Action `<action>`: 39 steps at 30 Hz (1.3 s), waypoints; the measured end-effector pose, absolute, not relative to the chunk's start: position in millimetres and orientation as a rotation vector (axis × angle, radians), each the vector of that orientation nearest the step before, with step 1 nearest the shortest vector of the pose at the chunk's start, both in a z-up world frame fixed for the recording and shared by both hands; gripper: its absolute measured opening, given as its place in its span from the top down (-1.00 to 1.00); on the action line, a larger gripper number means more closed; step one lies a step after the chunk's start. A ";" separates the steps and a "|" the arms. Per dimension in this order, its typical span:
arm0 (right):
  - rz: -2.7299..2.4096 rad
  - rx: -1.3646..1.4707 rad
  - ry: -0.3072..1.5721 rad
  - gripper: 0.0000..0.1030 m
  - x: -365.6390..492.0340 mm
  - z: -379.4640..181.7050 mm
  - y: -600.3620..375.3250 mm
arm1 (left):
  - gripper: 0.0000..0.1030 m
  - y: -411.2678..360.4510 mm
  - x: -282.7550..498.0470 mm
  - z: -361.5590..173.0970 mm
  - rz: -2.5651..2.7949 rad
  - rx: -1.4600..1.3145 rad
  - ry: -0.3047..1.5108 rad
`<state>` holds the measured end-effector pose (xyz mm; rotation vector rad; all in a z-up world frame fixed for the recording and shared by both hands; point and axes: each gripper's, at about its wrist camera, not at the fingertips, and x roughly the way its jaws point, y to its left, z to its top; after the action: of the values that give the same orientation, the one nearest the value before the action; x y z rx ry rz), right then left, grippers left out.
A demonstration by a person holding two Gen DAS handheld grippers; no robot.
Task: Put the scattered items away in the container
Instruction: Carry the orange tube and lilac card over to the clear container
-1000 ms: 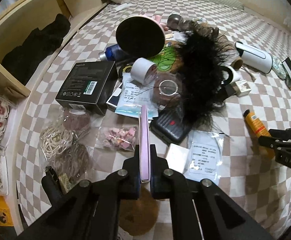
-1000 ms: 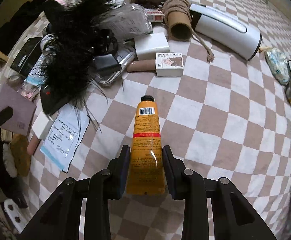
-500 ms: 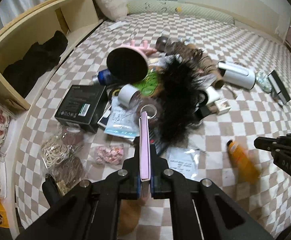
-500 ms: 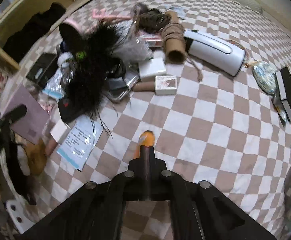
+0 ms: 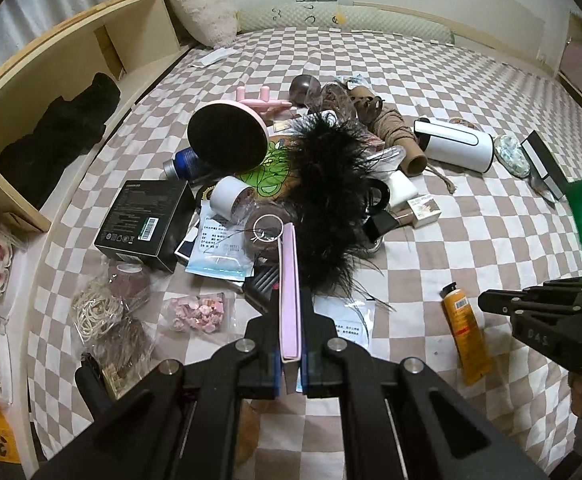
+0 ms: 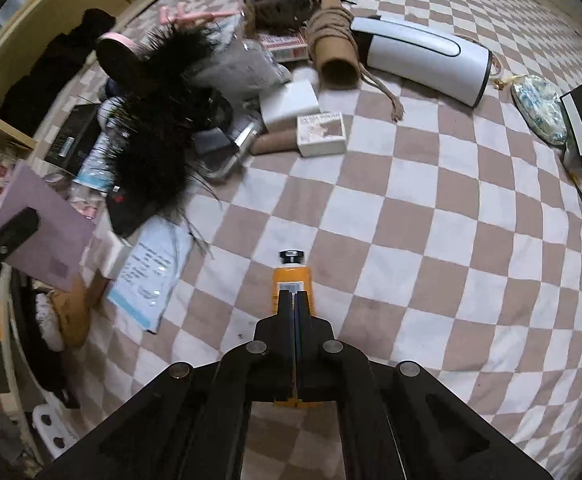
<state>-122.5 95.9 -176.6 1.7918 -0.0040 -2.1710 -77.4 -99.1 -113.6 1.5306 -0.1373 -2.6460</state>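
Left wrist view: barely started, nearly everything is out on the bed

Biggest first: the bed (image 5: pixel 431 92) ahead of both tongs is covered in stuff, and I can't pick out the container in either view, so nothing looks put away. The heap (image 5: pixel 323 200) with the black feathers sits just ahead of the left tongs (image 5: pixel 290 296). A white cylinder (image 6: pixel 423 54) lies far ahead of the right tongs (image 6: pixel 295 294), and a black box (image 5: pixel 143 220) is ahead-left of the left tongs. Left tongs are clamped on a thin pink card (image 5: pixel 289 264), lifted edge-on, so that's the one item on its way. Right tongs are pressed flat together with nothing between them, and the orange tube (image 6: pixel 291 276) lies on the bed right under them, looks like it needs a re-grab.
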 end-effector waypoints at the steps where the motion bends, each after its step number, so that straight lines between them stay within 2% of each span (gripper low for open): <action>1: -2.173 1.798 0.004 0.88 -122.7 -178.9 93.8 | 0.87 -100.4 -77.4 -114.4 -2.644 1.533 -0.136; 2: -2.174 1.805 0.011 0.44 -122.9 -181.1 91.6 | 0.87 -101.9 -77.3 -115.2 -2.641 1.536 -0.134; 3: -2.176 1.802 0.014 -0.32 -122.8 -180.6 86.9 | 0.87 -103.8 -77.2 -116.1 -2.638 1.538 -0.131; 4: -2.179 1.798 0.016 -0.60 -122.6 -179.6 81.9 | 0.87 -106.1 -77.0 -117.1 -2.633 1.540 -0.129; 5: -2.183 1.792 0.035 -0.69 -122.3 -179.0 78.4 | 0.87 -108.3 -76.9 -118.1 -2.628 1.543 -0.126; 10: -2.171 1.834 0.084 -0.67 -121.6 -187.5 67.7 | 0.87 -119.0 -76.4 -124.8 -2.595 1.558 -0.113; 11: -2.166 1.844 0.085 -0.44 -121.5 -190.8 67.3 | 0.87 -121.0 -76.3 -126.0 -2.589 1.561 -0.109; 12: -2.162 1.853 0.086 -0.11 -121.5 -194.1 67.0 | 0.87 -122.5 -76.1 -126.7 -2.586 1.562 -0.106; 14: -2.158 1.865 0.138 0.13 -119.1 -200.7 63.2 | 0.87 -125.0 -75.6 -127.8 -2.579 1.565 -0.100; 17: -2.152 1.881 0.222 0.18 -115.4 -210.4 57.2 | 0.87 -126.9 -75.7 -129.0 -2.574 1.570 -0.087; 19: -2.157 1.865 0.264 0.30 -112.5 -212.0 51.9 | 0.87 -126.3 -75.7 -129.8 -2.572 1.575 -0.090; 20: -2.163 1.858 0.270 0.41 -111.7 -211.1 50.2 | 0.87 -125.7 -75.8 -130.0 -2.572 1.576 -0.094; 26: -2.175 1.802 0.285 0.42 -107.9 -201.4 44.4 | 0.87 -122.4 -76.1 -127.6 -2.587 1.572 -0.098; 39: -2.283 1.734 0.180 0.42 -111.9 -161.0 80.9 | 0.87 -104.9 -74.2 -110.7 -2.636 1.532 -0.099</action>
<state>-111.9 80.9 -161.0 1.7338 0.1803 -2.2832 -74.2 -104.9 -110.7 1.5315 -0.0993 -2.6356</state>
